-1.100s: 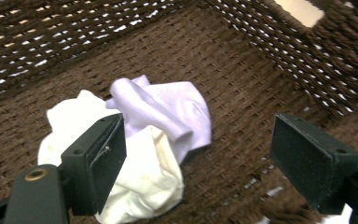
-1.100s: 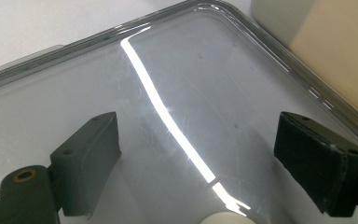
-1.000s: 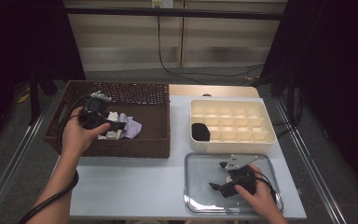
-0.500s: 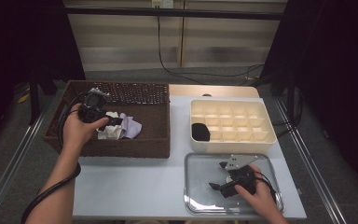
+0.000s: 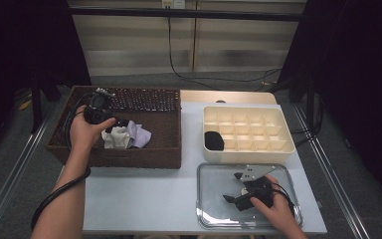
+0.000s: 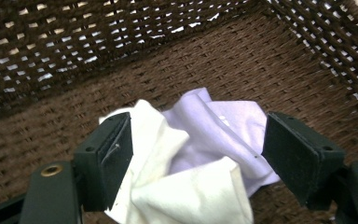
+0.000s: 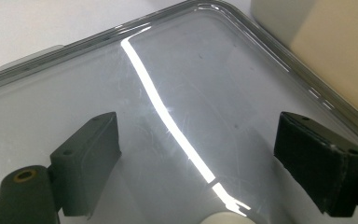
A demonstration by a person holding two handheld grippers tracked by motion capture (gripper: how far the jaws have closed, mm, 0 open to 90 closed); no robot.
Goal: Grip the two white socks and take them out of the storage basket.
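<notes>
A cream cloth (image 6: 168, 186) and a lilac cloth (image 6: 223, 126) lie crumpled together on the floor of a dark wicker basket (image 5: 144, 99). In the high view they sit in the basket's front middle: the cream cloth (image 5: 113, 138) and the lilac cloth (image 5: 139, 134). My left gripper (image 5: 117, 124) reaches into the basket from the left. Its jaws (image 6: 196, 140) have just been closing and stand wide on either side of the cloths, not pressing them. My right gripper (image 5: 233, 187) is open over a clear plastic tray (image 5: 214, 172), with nothing between its jaws (image 7: 200, 135).
A cream compartment box (image 5: 278, 149) stands behind the tray, with a black object (image 5: 214, 140) in its front left cell. The box's wall (image 7: 335, 51) rises just past the tray's rim (image 7: 279, 51). A cable (image 5: 59, 199) trails along the left forearm.
The left hand has shifted a little to the left and farther back in the basket, its jaws still at the cloths. The right hand has stayed still on the tray.
</notes>
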